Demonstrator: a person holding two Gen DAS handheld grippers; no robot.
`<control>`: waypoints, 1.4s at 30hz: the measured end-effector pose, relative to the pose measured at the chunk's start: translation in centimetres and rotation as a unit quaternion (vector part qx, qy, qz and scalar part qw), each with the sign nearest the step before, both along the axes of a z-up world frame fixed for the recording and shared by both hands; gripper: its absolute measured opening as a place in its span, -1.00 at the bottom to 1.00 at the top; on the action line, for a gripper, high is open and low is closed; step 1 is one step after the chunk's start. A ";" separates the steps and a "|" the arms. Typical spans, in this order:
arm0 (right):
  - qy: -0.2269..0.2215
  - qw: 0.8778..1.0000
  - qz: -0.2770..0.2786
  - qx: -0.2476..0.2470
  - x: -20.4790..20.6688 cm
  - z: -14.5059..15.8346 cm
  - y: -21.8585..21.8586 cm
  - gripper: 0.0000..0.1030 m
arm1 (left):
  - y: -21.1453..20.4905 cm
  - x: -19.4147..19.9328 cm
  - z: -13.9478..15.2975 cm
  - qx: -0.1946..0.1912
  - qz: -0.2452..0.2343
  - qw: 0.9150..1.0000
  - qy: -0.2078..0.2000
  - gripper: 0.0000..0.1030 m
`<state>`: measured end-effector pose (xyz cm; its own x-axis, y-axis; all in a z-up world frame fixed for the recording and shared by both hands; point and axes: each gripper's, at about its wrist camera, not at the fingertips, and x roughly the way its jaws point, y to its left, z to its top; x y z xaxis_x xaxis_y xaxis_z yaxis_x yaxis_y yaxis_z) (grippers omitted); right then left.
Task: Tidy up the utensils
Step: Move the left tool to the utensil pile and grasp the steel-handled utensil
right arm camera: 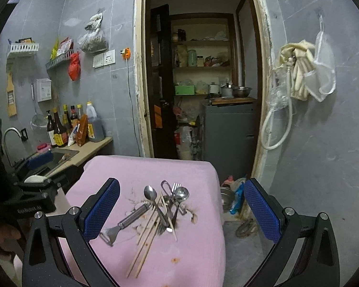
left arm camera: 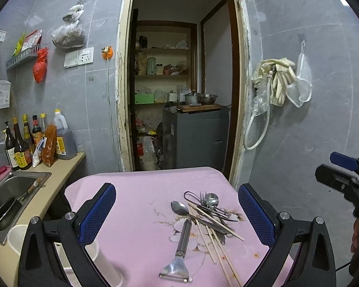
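A pile of utensils lies on a pink-clothed table (left arm camera: 131, 191): a metal peeler (left arm camera: 179, 248), a spoon (left arm camera: 180, 209), a small ladle (left arm camera: 211, 201), a fork, a knife and wooden chopsticks (left arm camera: 215, 239). The same pile shows in the right wrist view, with the peeler (right arm camera: 126, 222), spoon (right arm camera: 150, 195) and chopsticks (right arm camera: 146, 244) on the table (right arm camera: 191, 251). My left gripper (left arm camera: 177, 205) is open and empty, above and short of the pile. My right gripper (right arm camera: 182, 203) is open and empty, also short of the pile. A white cup (left arm camera: 19, 236) stands at the table's left.
A counter with a sink (left arm camera: 9, 191) and sauce bottles (left arm camera: 24, 141) runs along the left wall. An open doorway (left arm camera: 179, 83) leads to a pantry behind the table. Gloves and a hose (left arm camera: 275, 83) hang on the right wall. Bowls and bags lie on the floor (right arm camera: 232, 196) right of the table.
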<state>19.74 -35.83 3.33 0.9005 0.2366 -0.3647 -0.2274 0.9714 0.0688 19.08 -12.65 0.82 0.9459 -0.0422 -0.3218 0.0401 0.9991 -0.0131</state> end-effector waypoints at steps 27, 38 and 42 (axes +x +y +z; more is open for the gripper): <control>0.189 0.976 0.102 0.044 21.0 -14.0 1.6 -0.22 | -1.8 14.7 -11.3 -0.017 0.018 0.974 0.226 0.39; 0.278 0.950 0.142 0.006 26.4 -19.7 4.6 -0.44 | -1.8 17.0 -14.9 -0.015 -0.019 0.946 0.323 -0.10; 0.298 0.941 0.159 -0.005 27.9 -20.8 5.2 -0.47 | -2.2 17.6 -16.1 -0.006 -0.034 0.933 0.357 -0.26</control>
<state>47.60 -30.66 -17.46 0.4187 0.4540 -0.7865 -0.4309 0.8617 0.2680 36.71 -14.81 -15.31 0.4846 -0.1018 -0.8688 0.0808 0.9942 -0.0714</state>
